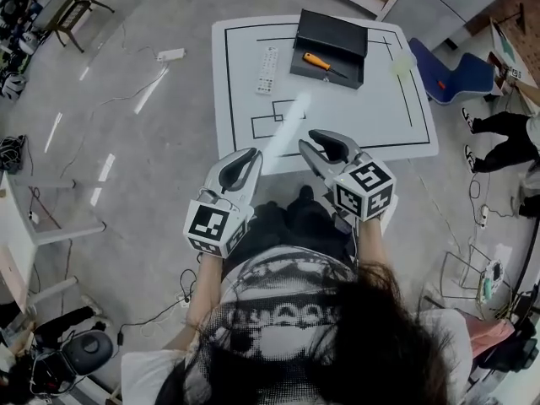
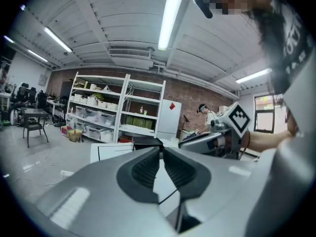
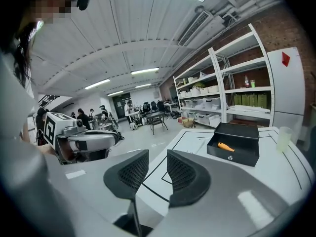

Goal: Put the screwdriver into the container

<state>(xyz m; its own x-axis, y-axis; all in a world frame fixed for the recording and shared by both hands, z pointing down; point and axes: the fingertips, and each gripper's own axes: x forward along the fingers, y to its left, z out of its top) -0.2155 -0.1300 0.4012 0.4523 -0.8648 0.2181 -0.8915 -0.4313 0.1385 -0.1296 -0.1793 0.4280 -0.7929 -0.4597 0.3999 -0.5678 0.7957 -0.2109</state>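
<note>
The orange-handled screwdriver [image 1: 318,61] already lies inside the black container [image 1: 337,36], which sits at the far side of the white worktop [image 1: 363,112] with its lid standing open behind it. The tool rests flat on the container's floor, its handle toward the left and its dark shaft pointing right, and nothing is touching it. Both claws are well apart from the container, held close to the person's body at the worktop's near edge. The left claw [image 1: 250,157] is closed, its ribbed pads meeting at the tips with nothing between them. The right claw [image 1: 306,140] stands open, with a clear gap between its pads, and it too is empty. The right gripper view looks across the worktop at the container and shows the orange handle inside. A white remote control [image 1: 267,70] lies just left of the container, and a pale cup [image 1: 401,66] stands to its right. Neither belongs to the task. Judged from how things lie, the placing is done: the screwdriver is in, released and at rest. Nothing seems left to do, since the task says nothing about shutting the lid.
</note>
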